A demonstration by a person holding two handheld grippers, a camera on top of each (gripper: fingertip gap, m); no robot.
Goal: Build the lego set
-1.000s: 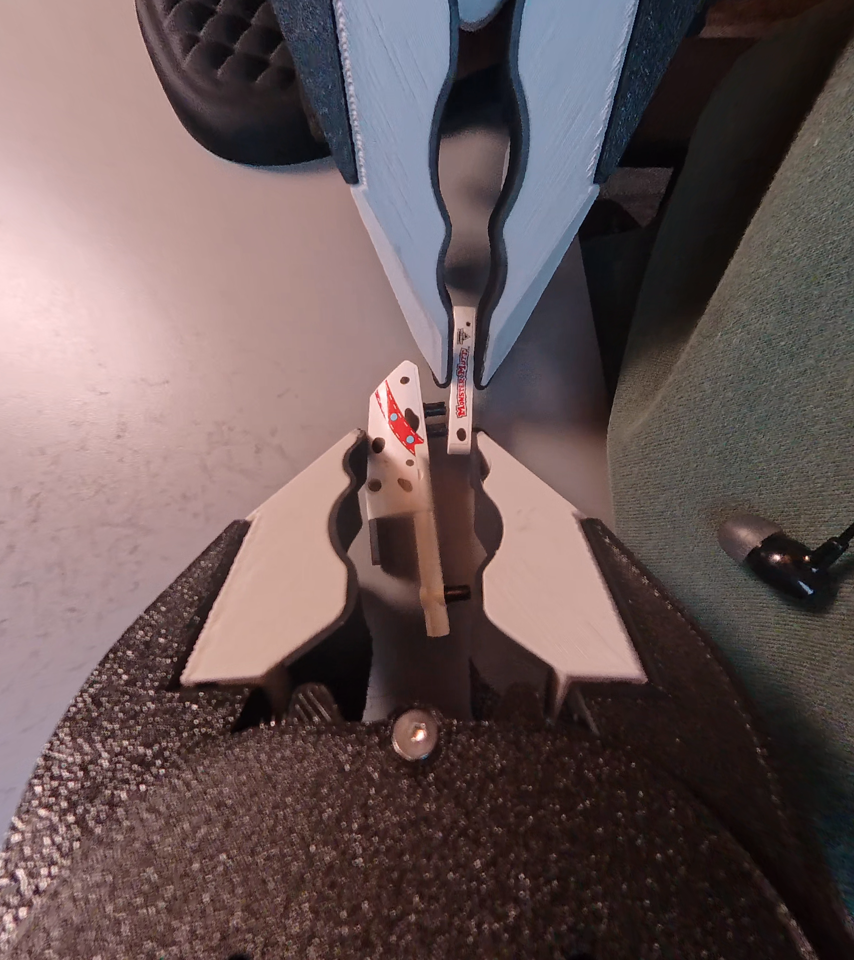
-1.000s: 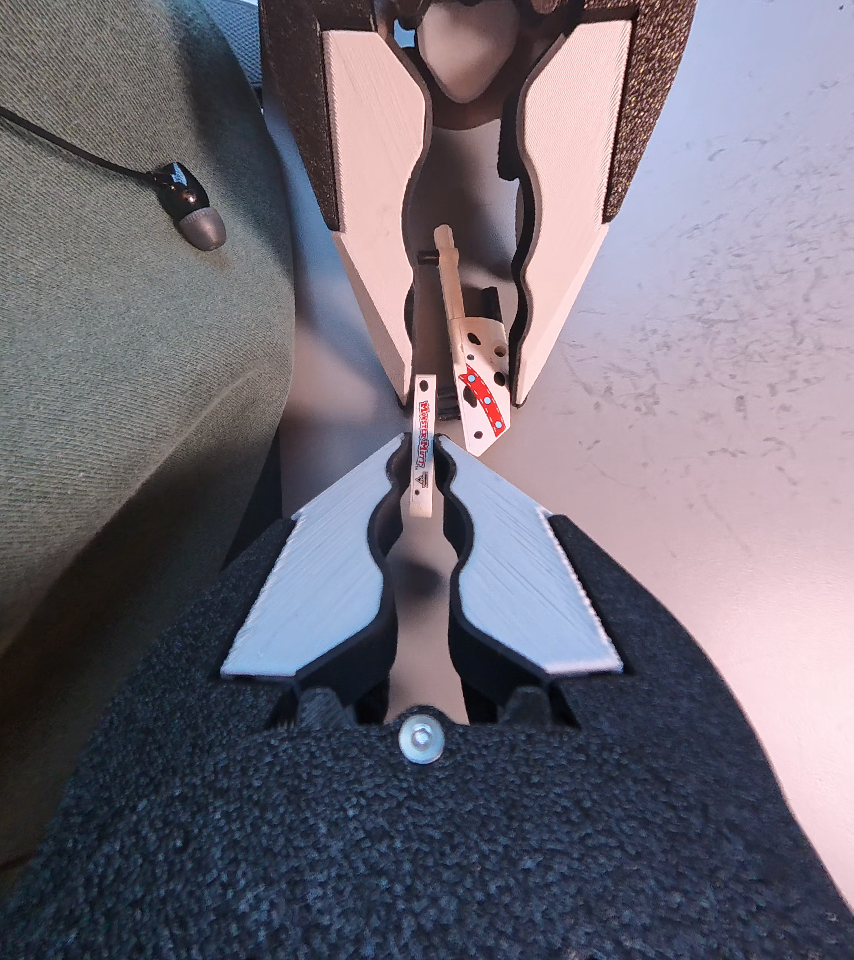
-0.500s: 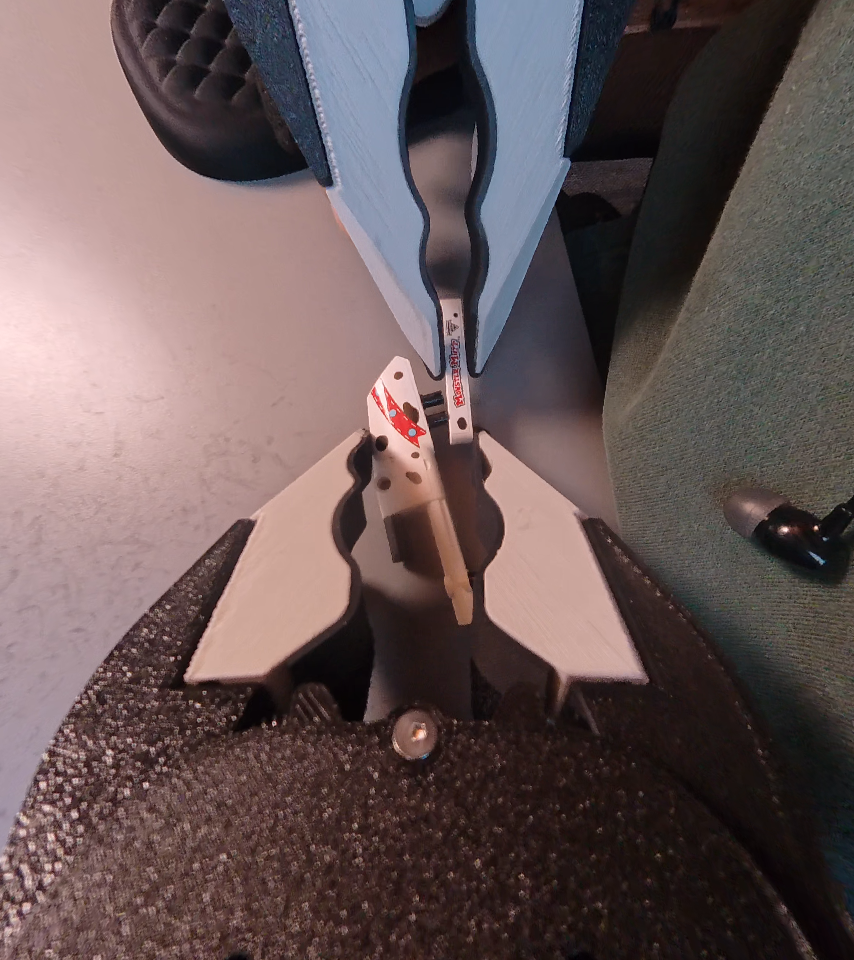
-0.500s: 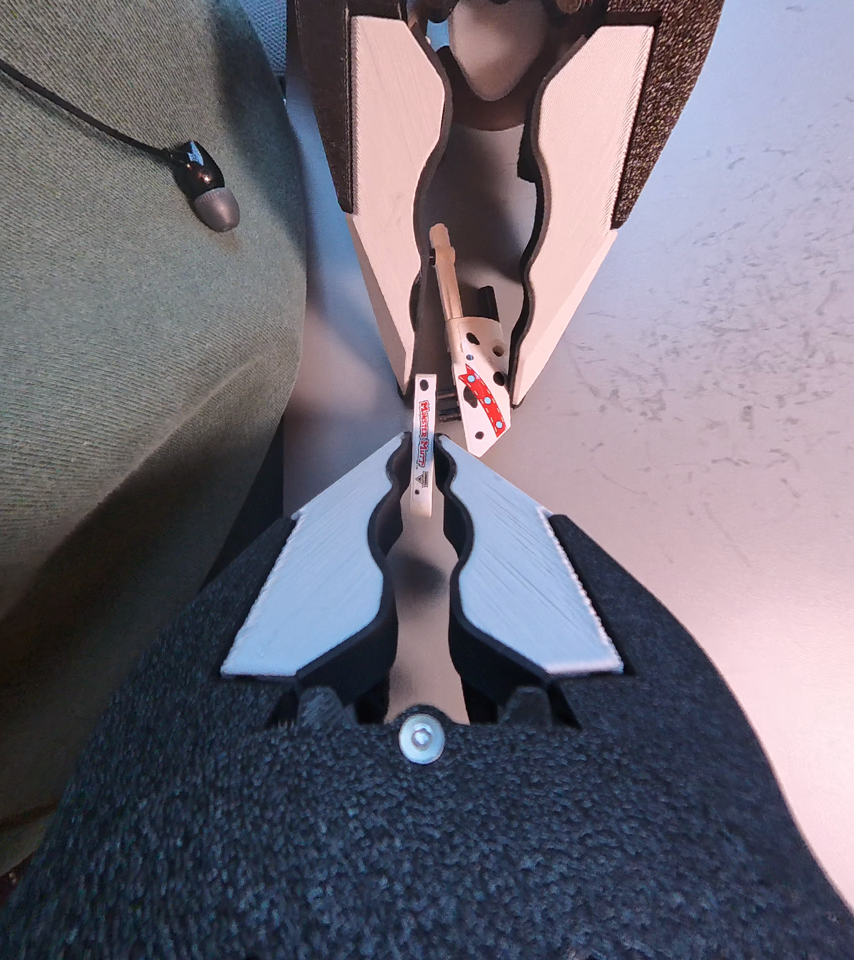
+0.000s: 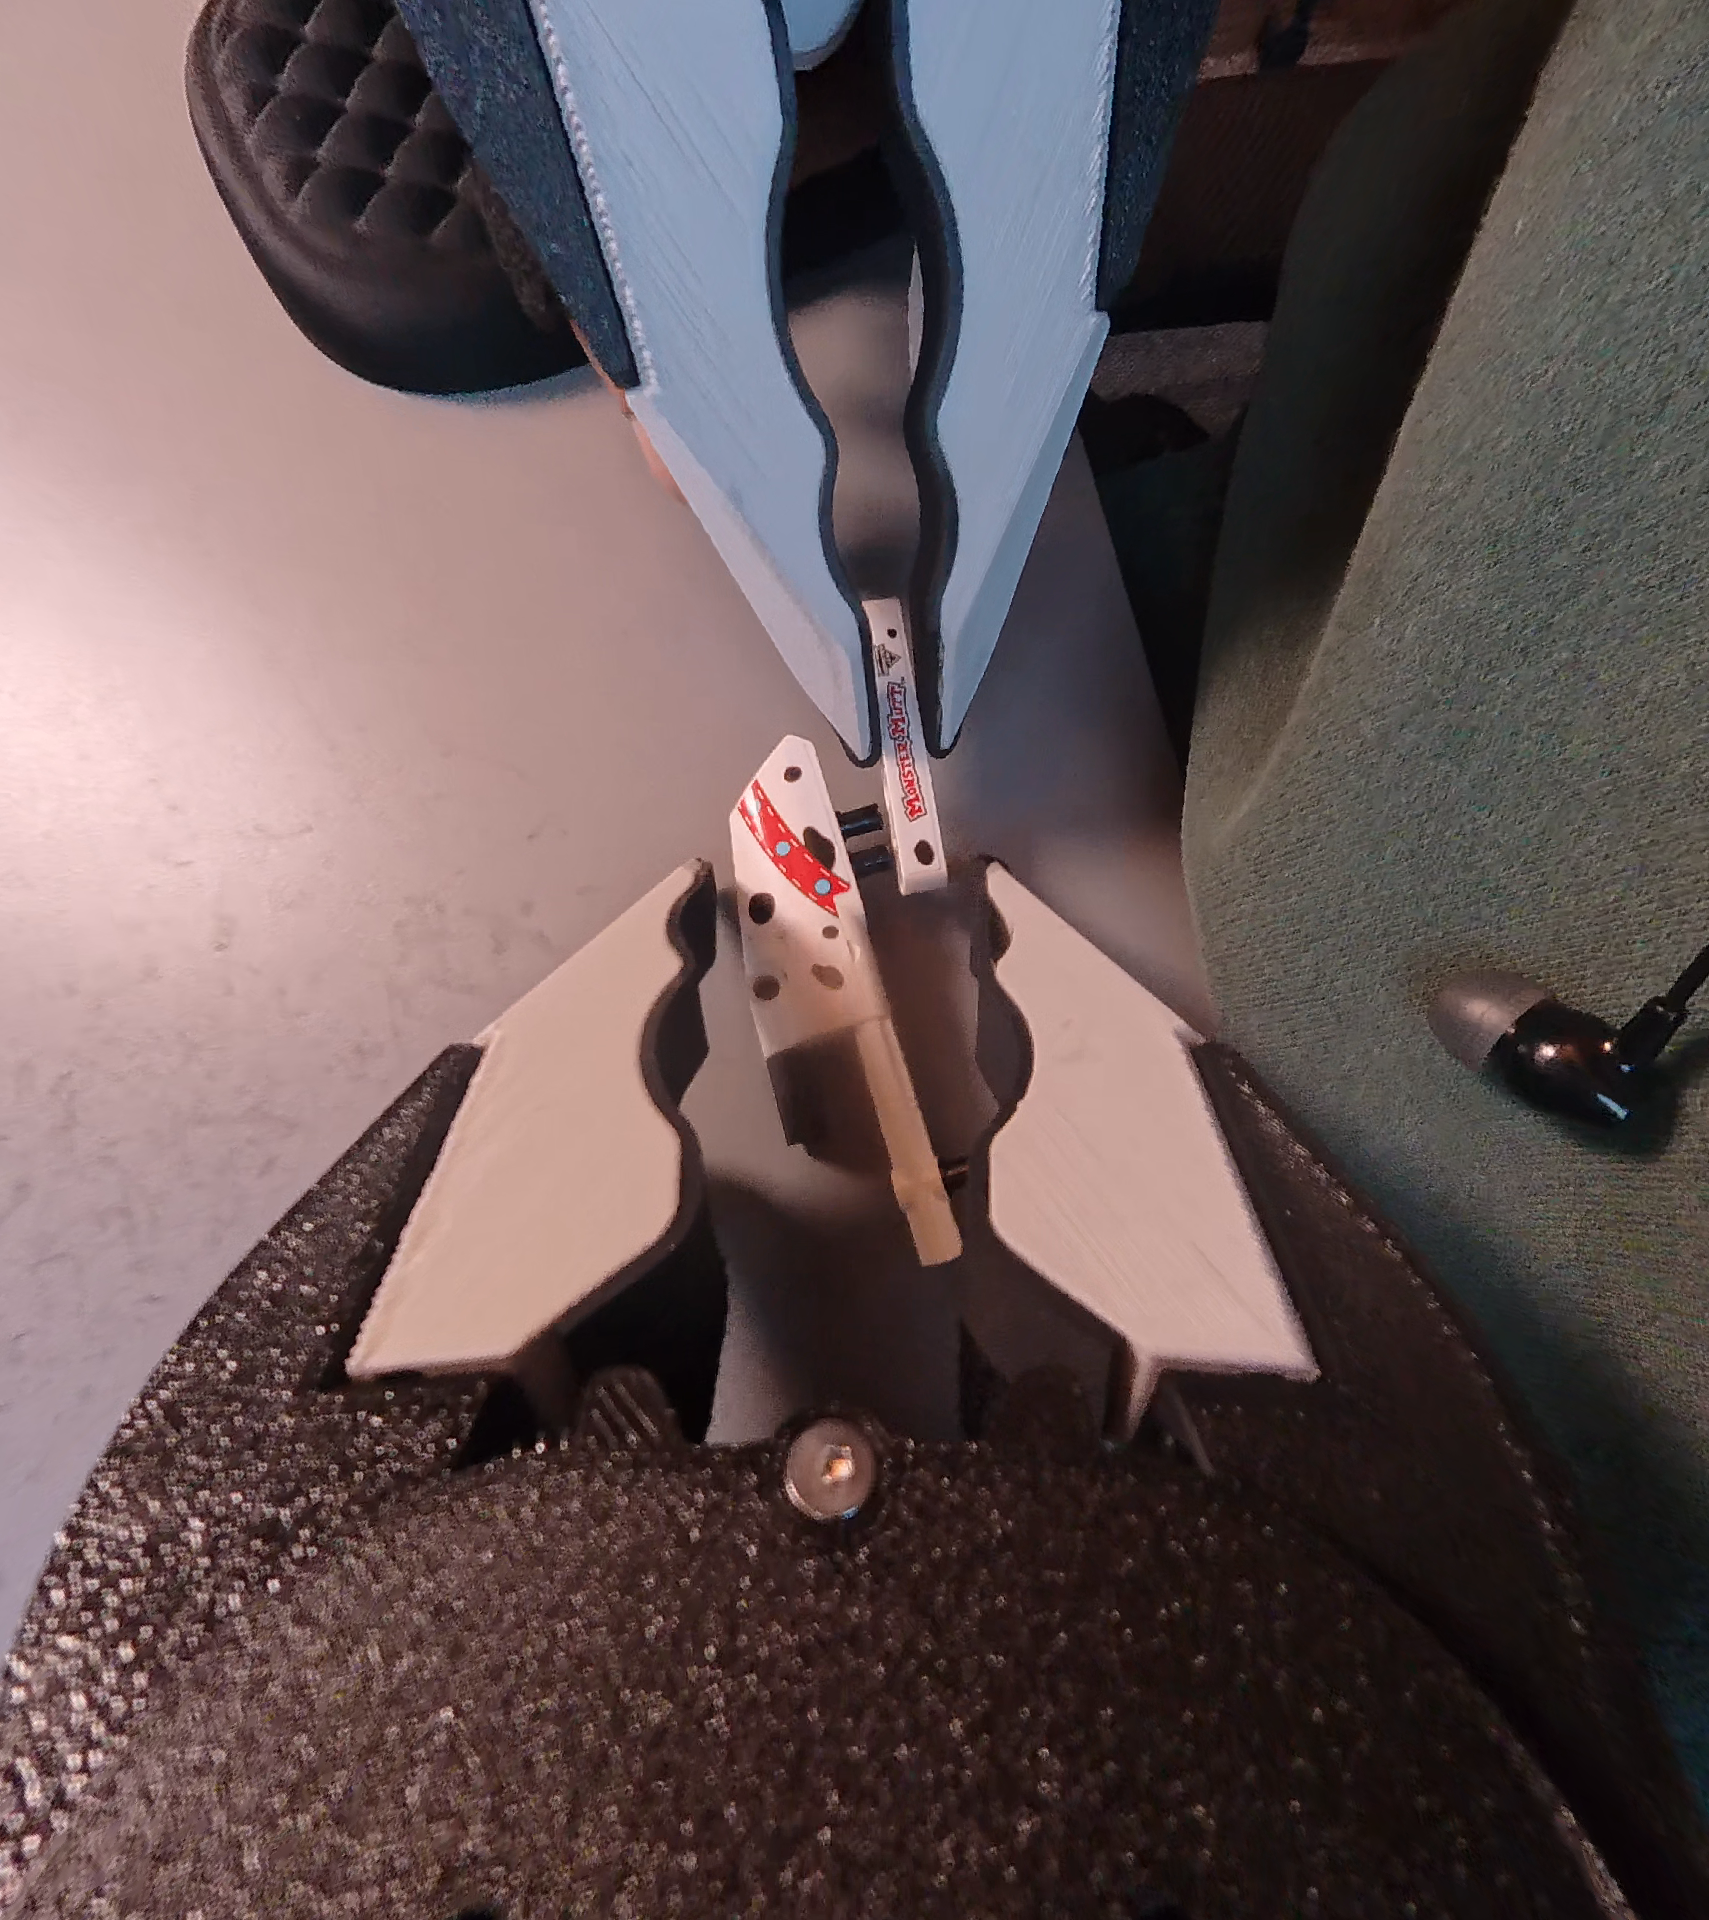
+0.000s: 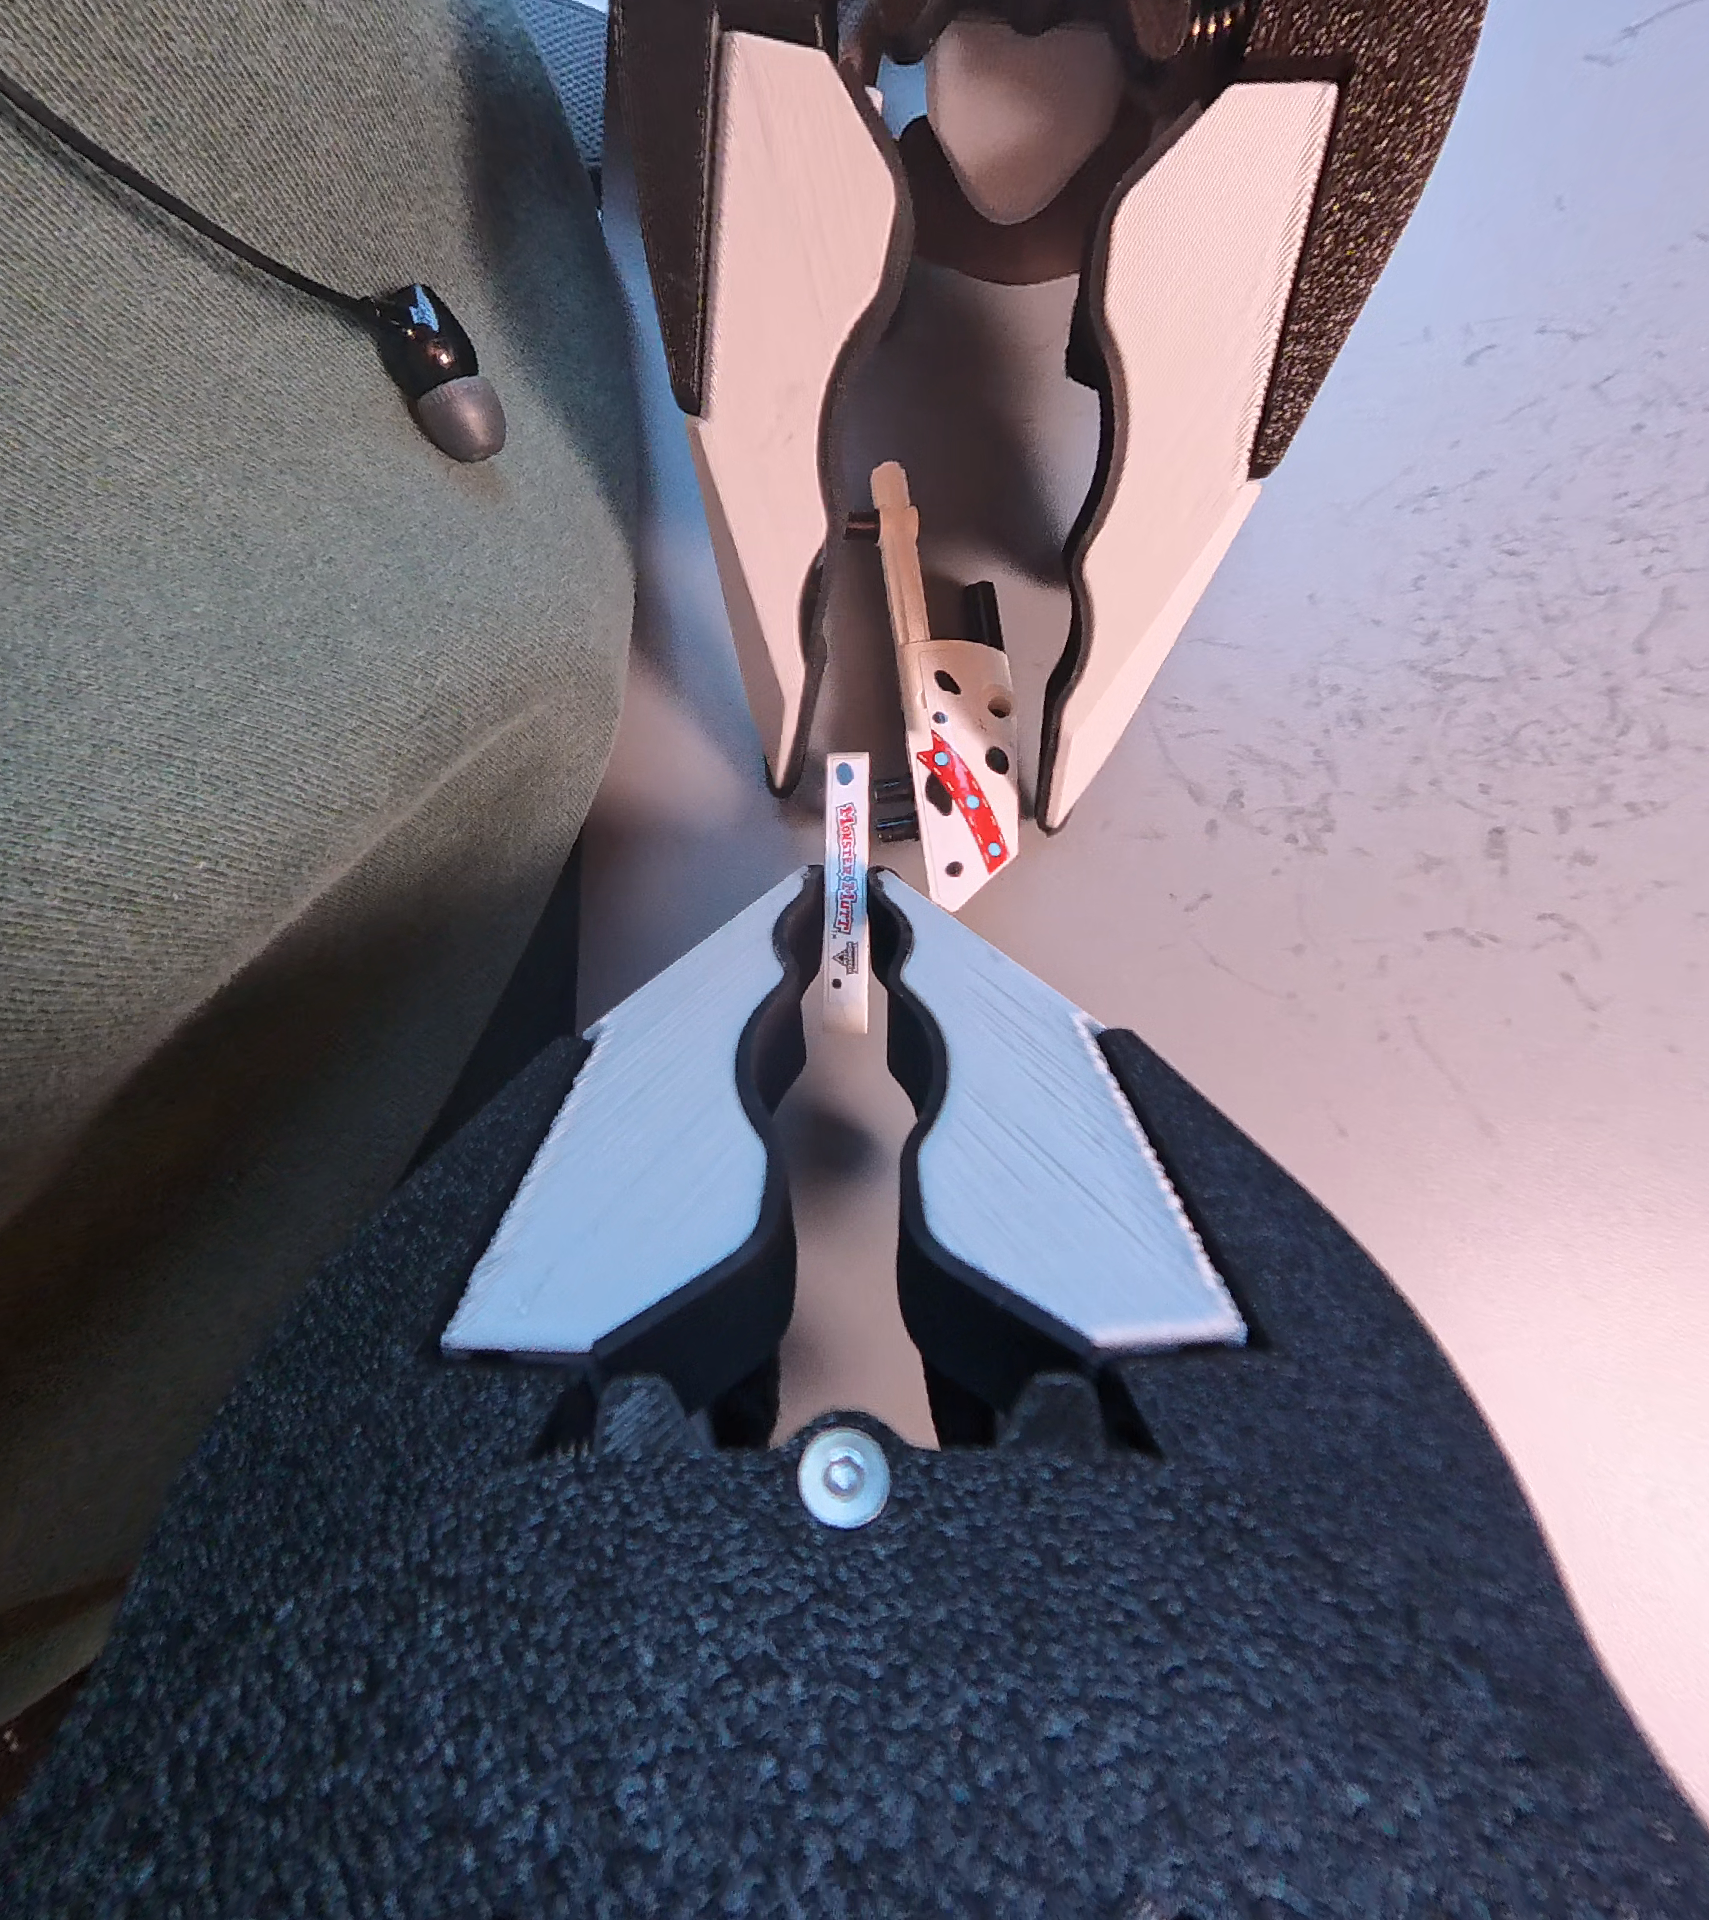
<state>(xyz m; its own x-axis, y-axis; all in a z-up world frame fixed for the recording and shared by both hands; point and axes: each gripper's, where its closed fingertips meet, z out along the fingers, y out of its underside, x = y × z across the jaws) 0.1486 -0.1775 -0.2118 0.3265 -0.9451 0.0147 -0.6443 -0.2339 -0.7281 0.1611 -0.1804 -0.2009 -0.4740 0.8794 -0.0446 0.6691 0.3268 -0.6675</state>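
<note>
My right gripper is shut on a narrow white printed beam and holds it upright by its lower half. Two black pins join that beam to a white spotted panel with a red band, which carries a tan beam. This assembly hangs tilted between the fingers of my left gripper, which stands open around it. In the left wrist view the spotted panel, tan beam, pins, narrow beam and right gripper all show, tip to tip.
Green cloth on a person fills the right side, with a black earbud on a cable lying on it; both show in the right wrist view too. A black padded object sits at the back. The grey tabletop lies underneath. Less than 4 cm separates the two grippers' tips.
My left gripper's fingers have spread wider apart. The spotted panel with its tan beam has tilted on the pins. The right gripper has stayed shut on the narrow beam.
</note>
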